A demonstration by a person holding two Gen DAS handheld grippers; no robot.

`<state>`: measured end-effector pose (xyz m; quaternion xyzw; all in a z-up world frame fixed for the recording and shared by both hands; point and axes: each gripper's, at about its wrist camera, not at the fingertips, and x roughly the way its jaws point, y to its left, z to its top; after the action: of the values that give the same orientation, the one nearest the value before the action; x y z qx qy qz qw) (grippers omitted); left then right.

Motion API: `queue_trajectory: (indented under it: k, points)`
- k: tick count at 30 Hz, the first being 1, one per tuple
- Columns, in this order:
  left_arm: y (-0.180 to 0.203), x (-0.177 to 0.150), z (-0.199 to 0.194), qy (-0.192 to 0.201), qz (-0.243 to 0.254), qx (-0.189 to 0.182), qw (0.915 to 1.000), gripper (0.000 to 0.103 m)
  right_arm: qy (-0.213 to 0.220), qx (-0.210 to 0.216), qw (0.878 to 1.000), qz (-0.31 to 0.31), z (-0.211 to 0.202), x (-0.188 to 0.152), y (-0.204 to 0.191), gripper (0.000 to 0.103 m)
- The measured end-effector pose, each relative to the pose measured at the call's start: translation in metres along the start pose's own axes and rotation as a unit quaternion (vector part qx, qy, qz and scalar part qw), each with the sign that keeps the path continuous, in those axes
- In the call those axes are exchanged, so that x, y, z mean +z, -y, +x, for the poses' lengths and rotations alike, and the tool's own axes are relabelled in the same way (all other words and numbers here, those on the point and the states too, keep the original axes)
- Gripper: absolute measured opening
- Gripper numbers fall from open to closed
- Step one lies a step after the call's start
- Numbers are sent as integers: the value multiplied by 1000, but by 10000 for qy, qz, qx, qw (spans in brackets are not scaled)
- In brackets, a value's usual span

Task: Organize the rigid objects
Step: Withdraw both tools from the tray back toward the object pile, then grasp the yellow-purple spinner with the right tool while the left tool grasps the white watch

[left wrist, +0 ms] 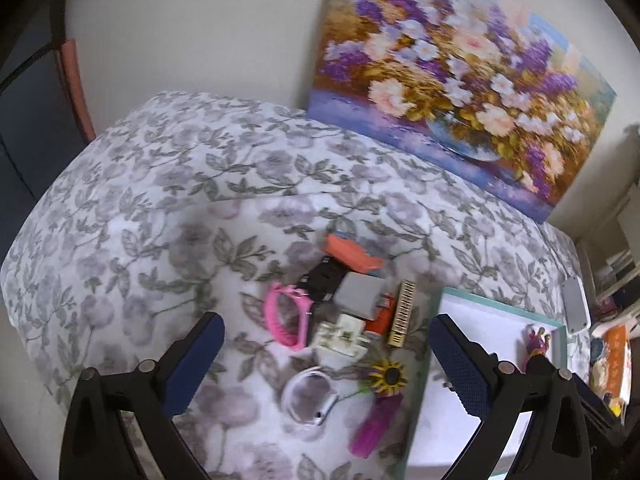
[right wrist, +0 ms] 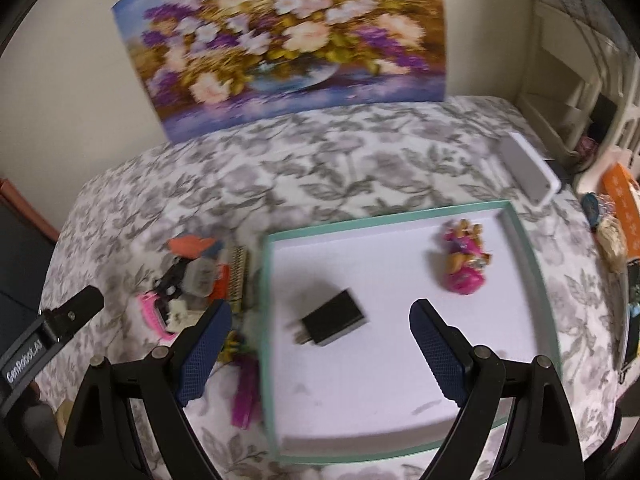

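Observation:
A pile of small objects lies on the floral bedspread: a pink bracelet (left wrist: 285, 317), a white bangle (left wrist: 309, 399), a sunflower-topped purple item (left wrist: 380, 404), a grey box (left wrist: 358, 291), an orange piece (left wrist: 349, 258) and a ribbed tan block (left wrist: 403, 313). My left gripper (left wrist: 326, 364) hovers open over this pile, holding nothing. To the right sits a white tray with a teal rim (right wrist: 267, 280). In it lie a black charger plug (right wrist: 334, 317) and a pink doll figure (right wrist: 464, 256). My right gripper (right wrist: 320, 348) is open above the tray, empty.
A flower painting (right wrist: 288, 40) leans against the wall at the back of the bed. A grey flat device (right wrist: 528, 168) lies near the bed's right edge. White shelves (right wrist: 568, 92) and an orange box (right wrist: 624, 196) stand to the right. The left gripper's body (right wrist: 48, 336) shows at left.

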<state>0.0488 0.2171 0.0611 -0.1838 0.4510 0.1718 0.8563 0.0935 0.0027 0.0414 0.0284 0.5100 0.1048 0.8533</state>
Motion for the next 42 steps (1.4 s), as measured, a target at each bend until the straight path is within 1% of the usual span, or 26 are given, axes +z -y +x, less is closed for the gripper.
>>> queue_trajectory:
  k: [4, 8, 9, 14, 15, 16, 18, 22, 24, 28, 30, 33, 42]
  points:
    - [-22, 1, 5, -189, -113, 151, 9996, 103, -260, 21, 9992, -310, 18, -10, -24, 91]
    - [-42, -5, 25, -673, -288, 271, 9970, 103, -561, 141, 9972, -484, 36, -21, -40, 91]
    - [-48, -8, 34, -851, -387, 282, 9952, 103, -623, 148, 9965, -543, 40, -24, -44, 91]
    - [-62, -20, 58, -1278, -665, 324, 9890, 103, -755, 166, 9944, -724, 53, -34, -59, 90]
    - [-64, -22, 61, -1345, -705, 358, 9878, 103, -765, 184, 9941, -742, 55, -35, -61, 88]
    - [-65, -23, 63, -1381, -746, 382, 9869, 103, -760, 205, 9940, -766, 56, -36, -63, 85]
    - [-68, -24, 66, -1416, -834, 413, 9855, 103, -695, 263, 9937, -838, 56, -36, -67, 74]
    - [-71, -28, 75, -1541, -904, 463, 9828, 103, -733, 363, 9921, -954, 62, -38, -75, 68]
    - [-72, -30, 79, -1616, -928, 491, 9813, 103, -768, 400, 9914, -978, 65, -39, -78, 61]
    - [-75, -33, 87, -1727, -1010, 528, 9784, 103, -819, 405, 9902, -1052, 71, -41, -83, 58]
    - [-77, -34, 88, -1757, -1083, 528, 9770, 103, -883, 426, 9897, -1045, 76, -42, -83, 54]
    - [-79, -35, 89, -1777, -1148, 526, 9760, 103, -934, 377, 9892, -1061, 82, -43, -85, 50]
    - [-78, -37, 96, -1867, -1159, 487, 9743, 103, -1018, 309, 9885, -1076, 95, -44, -89, 46]
